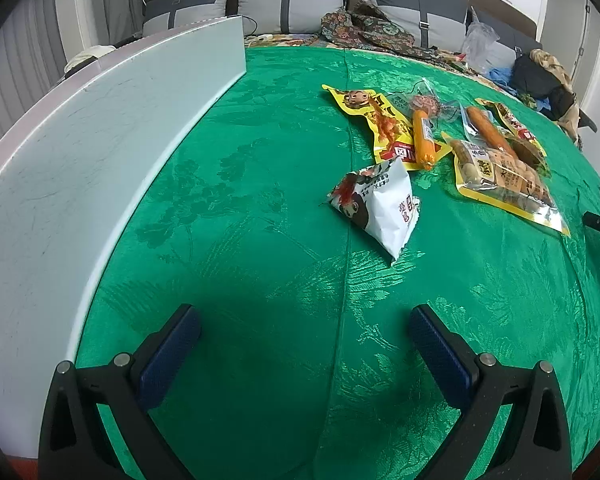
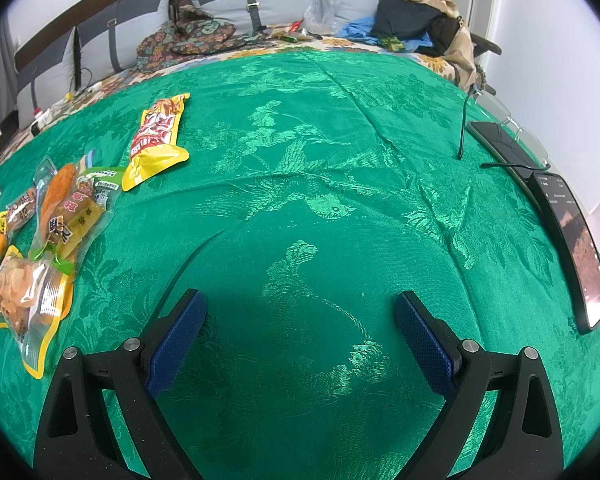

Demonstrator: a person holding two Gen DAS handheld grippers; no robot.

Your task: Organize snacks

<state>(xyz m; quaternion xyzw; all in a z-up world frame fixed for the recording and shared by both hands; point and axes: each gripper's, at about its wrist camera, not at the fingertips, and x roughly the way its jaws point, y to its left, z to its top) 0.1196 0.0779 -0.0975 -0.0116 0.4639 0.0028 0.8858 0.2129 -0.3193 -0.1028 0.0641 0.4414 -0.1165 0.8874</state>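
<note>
Right now our snacks lie together on the green tablecloth (image 1: 260, 240). Nearest to our left gripper (image 1: 305, 330) is a white puffed bag (image 1: 380, 204), standing apart from the others. Behind it a yellow packet (image 1: 374, 120) carries an orange sausage (image 1: 423, 140), and beside them lies a clear yellow-edged pouch (image 1: 508, 176). From the right wrist we see one more yellow packet (image 2: 158, 136) lying alone, away from the pile. Our left gripper is spread wide and holds nothing. Our right gripper (image 2: 300, 314) is also wide apart and empty, above bare cloth. A white board (image 1: 100, 152) stands at the left, and two phones (image 2: 572, 240) rest at the right edge.
</note>
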